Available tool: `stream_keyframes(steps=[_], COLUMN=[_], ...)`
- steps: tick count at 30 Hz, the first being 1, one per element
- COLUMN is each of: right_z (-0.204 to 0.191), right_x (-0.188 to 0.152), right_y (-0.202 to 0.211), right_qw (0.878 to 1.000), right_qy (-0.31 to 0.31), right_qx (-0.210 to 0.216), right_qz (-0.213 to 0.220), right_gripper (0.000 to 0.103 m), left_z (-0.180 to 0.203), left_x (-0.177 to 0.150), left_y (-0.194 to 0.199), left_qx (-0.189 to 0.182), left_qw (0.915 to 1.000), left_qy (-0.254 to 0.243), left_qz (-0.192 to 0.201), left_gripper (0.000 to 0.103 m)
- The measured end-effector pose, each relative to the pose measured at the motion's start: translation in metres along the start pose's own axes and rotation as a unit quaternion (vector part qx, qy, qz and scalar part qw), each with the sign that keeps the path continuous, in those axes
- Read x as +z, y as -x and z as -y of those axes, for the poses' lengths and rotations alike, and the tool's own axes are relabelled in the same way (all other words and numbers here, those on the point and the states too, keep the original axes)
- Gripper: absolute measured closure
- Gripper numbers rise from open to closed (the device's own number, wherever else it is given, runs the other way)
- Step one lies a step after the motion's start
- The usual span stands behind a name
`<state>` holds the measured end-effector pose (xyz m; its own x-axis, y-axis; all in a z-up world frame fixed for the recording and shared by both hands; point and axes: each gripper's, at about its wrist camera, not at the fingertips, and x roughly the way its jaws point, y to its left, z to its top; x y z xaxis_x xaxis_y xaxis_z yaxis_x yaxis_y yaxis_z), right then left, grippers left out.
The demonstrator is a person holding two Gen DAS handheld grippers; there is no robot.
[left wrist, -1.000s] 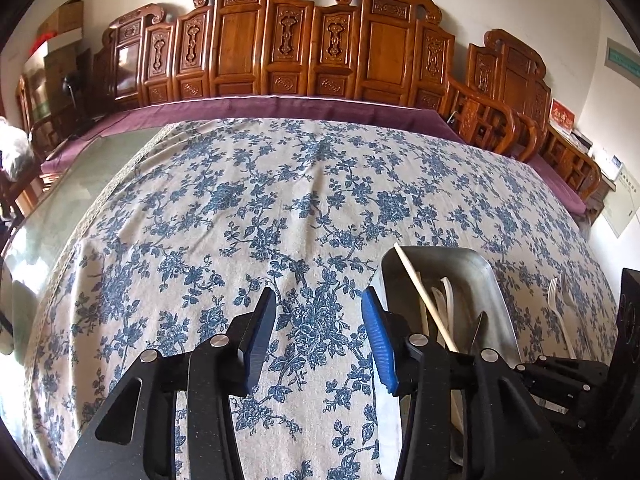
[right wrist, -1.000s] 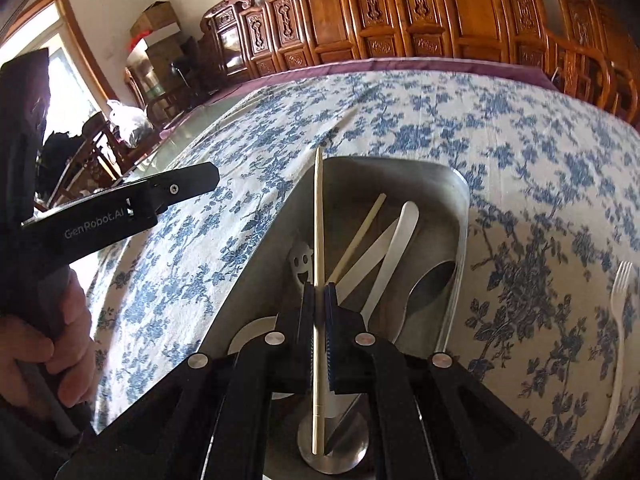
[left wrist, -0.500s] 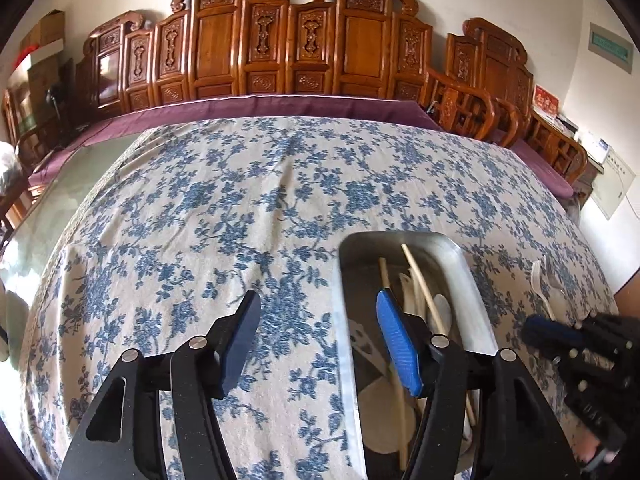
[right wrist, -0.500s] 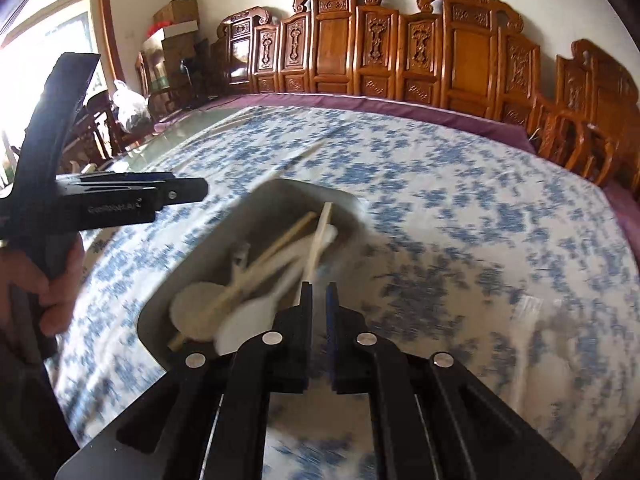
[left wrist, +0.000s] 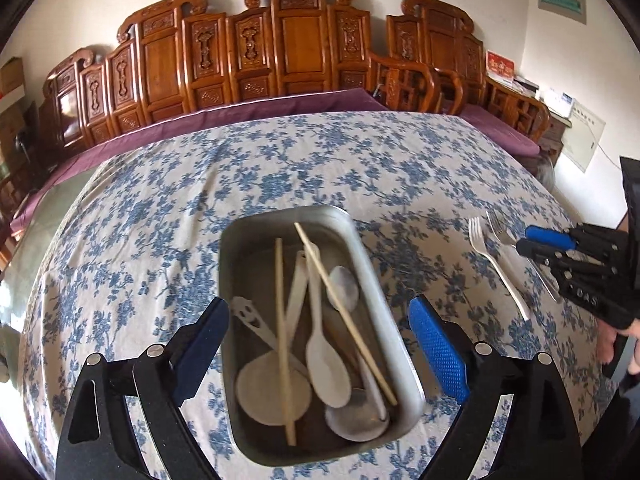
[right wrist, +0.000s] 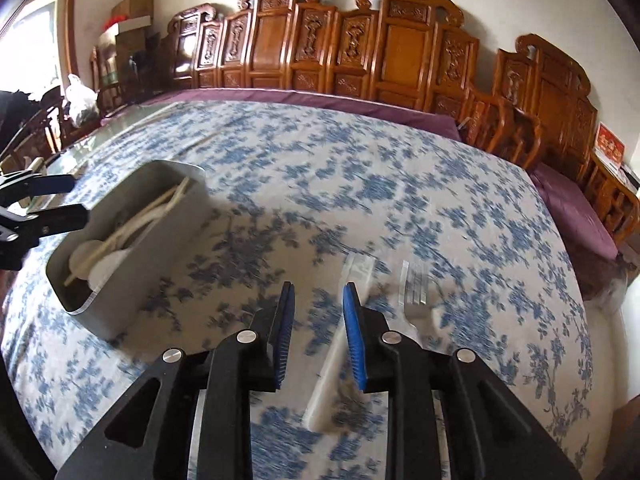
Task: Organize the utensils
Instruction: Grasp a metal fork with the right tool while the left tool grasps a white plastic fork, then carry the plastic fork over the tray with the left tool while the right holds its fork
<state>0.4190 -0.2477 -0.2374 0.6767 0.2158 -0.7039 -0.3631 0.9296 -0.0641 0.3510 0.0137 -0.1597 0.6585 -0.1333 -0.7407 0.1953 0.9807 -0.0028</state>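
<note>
The white plastic fork (right wrist: 340, 344) lies on the blue-flowered tablecloth (right wrist: 400, 208) right of the rectangular metal tray (right wrist: 132, 280), long axis along the empty, opening right gripper (right wrist: 316, 308), far nearer than the widening, empty left gripper (left wrist: 320, 344).

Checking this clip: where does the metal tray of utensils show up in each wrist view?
Left wrist: the metal tray sits centre and low, between the wide fingers of the left gripper.
Right wrist: the tray is at the left, away from the right gripper.
Shared landmark: two forks on the floral cloth.
</note>
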Motion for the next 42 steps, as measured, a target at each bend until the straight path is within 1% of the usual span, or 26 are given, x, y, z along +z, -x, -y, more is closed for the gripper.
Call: stream_keyframes(steps=[3,7,10,12,15,17,20,22,23,24,29,33,39,41,42], right_z=[0.021,0.041,0.050,0.056,0.067,0.073,0.076,0.078,0.079,0.081,0.089,0.094,0.110,0.115,0.116], right_x=[-0.012,-0.031,-0.038,-0.041,-0.042,-0.042,-0.040,-0.038,-0.038,-0.037,-0.040,-0.042,-0.046,-0.046,-0.046], right_y=[-0.010,-0.029,-0.039,-0.044,-0.048,-0.050,-0.051,-0.052,-0.052,-0.052,-0.050,-0.047,-0.039,-0.036,-0.035], right_qw=[1.000,0.998,0.996,0.996,0.996,0.995,0.995,0.995,0.994,0.994,0.993,0.992,0.992,0.991,0.992], right_qy=[-0.010,-0.006,-0.006,-0.011,-0.025,-0.039,-0.040,-0.037,-0.037,-0.039,-0.050,-0.058,-0.078,-0.084,-0.085], right_qx=[-0.004,-0.024,-0.034,-0.033,-0.024,-0.012,-0.006,-0.007,-0.004,-0.003,0.011,0.021,0.028,0.029,0.029], right_qz=[-0.028,-0.064,-0.079,-0.085,-0.085,-0.088,-0.093,-0.095,-0.098,-0.100,-0.110,-0.108,-0.099,-0.095,-0.094], right_gripper=[0.075,0.075,0.075,0.075,0.073,0.073,0.074,0.084,0.087,0.095,0.095,0.095,0.095,0.095,0.095], left_z=[0.016,0.037,0.055,0.069,0.088,0.099,0.113,0.118,0.123,0.126,0.146,0.166,0.189,0.196,0.199], left_x=[-0.001,-0.002,-0.006,-0.011,-0.017,-0.019,-0.018,-0.016,-0.014,-0.013,-0.003,0.008,0.018,0.021,0.022], left_y=[0.000,0.000,-0.002,-0.004,-0.007,-0.009,-0.012,-0.015,-0.017,-0.019,-0.038,-0.058,-0.087,-0.098,-0.102], left_qx=[-0.003,-0.011,-0.016,-0.022,-0.029,-0.031,-0.037,-0.040,-0.041,-0.043,-0.042,-0.043,-0.034,-0.028,-0.025], left_qw=[0.9999,0.9997,0.9994,0.9990,0.9982,0.9976,0.9974,0.9974,0.9975,0.9974,0.9966,0.9959,0.9952,0.9947,0.9944], left_qy=[-0.012,-0.021,-0.030,-0.036,-0.047,-0.052,-0.048,-0.044,-0.039,-0.037,-0.041,-0.046,-0.052,-0.057,-0.060], left_qz=[-0.002,-0.004,-0.009,-0.016,-0.026,-0.032,-0.039,-0.041,-0.043,-0.044,-0.057,-0.064,-0.077,-0.080,-0.083], left_gripper=[0.015,0.015,0.015,0.015,0.015,0.015,0.015,0.015,0.015,0.015,0.015,0.015,0.016,0.021,0.027])
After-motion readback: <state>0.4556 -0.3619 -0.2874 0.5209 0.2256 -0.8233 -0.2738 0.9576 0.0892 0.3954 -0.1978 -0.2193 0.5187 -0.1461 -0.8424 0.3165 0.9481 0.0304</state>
